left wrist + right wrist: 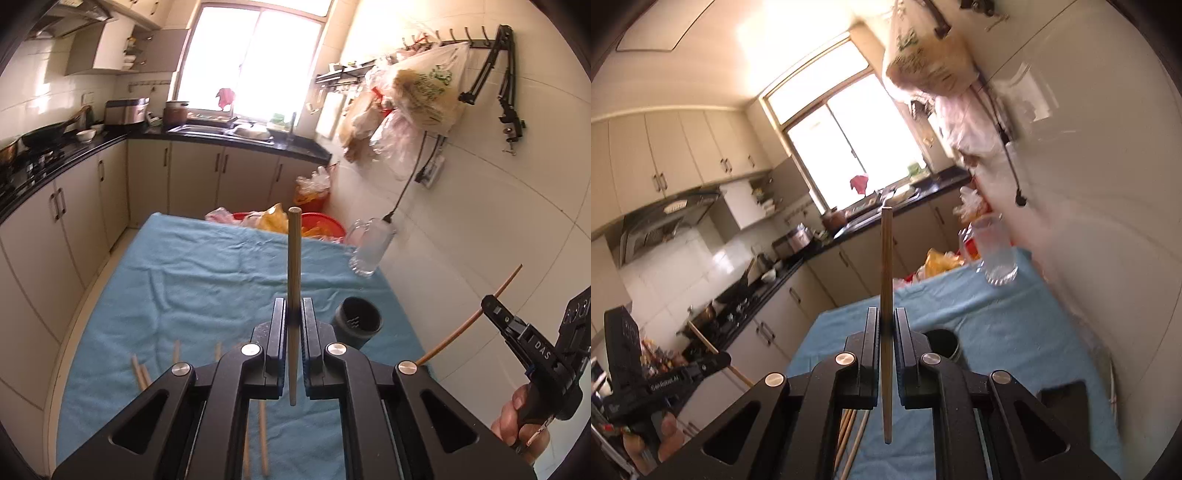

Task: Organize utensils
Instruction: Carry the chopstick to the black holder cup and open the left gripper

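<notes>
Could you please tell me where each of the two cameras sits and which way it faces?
Left wrist: sits behind the left tool, shut on a chopstick; faces the blue-clothed table and window; shows the right hand.
Right wrist: behind the right tool, shut on its own chopstick; rolled, faces cabinets; shows the left hand.
Shared: black cup, glass mug.

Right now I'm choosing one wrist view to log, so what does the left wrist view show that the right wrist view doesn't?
Only the left wrist view: the person's right hand on the right gripper, which is shut on a chopstick, and the wall hook rail.

Only the right wrist view: the range hood and upper cabinets.

Both: the blue towel, black holder cup, glass mug, loose chopsticks and window.
</notes>
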{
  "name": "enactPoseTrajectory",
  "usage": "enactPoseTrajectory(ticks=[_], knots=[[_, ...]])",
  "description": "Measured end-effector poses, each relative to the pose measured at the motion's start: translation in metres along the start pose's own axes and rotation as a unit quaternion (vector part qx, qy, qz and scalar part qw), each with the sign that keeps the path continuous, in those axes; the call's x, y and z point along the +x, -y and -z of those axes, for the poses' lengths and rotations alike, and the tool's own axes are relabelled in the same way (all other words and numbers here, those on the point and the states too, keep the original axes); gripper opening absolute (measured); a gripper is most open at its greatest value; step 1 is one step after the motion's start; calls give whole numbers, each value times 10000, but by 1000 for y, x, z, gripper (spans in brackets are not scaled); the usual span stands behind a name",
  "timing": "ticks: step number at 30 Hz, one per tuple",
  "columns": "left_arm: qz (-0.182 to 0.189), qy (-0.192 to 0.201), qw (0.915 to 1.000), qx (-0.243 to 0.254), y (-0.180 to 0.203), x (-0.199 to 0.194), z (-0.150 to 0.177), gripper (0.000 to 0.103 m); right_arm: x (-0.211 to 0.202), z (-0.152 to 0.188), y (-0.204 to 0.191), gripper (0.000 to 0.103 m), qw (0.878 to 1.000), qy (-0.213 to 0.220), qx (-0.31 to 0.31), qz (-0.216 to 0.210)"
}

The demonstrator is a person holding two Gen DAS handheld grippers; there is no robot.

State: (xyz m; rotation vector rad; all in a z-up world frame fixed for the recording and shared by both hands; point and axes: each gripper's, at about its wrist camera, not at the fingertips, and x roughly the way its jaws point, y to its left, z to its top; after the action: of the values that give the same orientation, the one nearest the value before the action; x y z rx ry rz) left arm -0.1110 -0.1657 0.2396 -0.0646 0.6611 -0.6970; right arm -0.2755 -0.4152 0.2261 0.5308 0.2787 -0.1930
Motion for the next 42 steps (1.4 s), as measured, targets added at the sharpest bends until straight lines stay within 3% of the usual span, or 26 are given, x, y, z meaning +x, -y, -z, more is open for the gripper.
enactPoseTrajectory(ticks=[7,18,30,42], knots=[[190,102,9996,169,39,22,-37,6,4,-38,8,8,9993,346,24,163],[470,81,9987,201,82,84,-78,6,53,-62,35,8,9982,311,91,508],[357,-523,9980,63,75,166,-53,6,117,-41,58,8,9972,-296,142,665],[292,-813,9962,86,74,196,-37,6,153,-20,76,8,9933,-853,258,735]])
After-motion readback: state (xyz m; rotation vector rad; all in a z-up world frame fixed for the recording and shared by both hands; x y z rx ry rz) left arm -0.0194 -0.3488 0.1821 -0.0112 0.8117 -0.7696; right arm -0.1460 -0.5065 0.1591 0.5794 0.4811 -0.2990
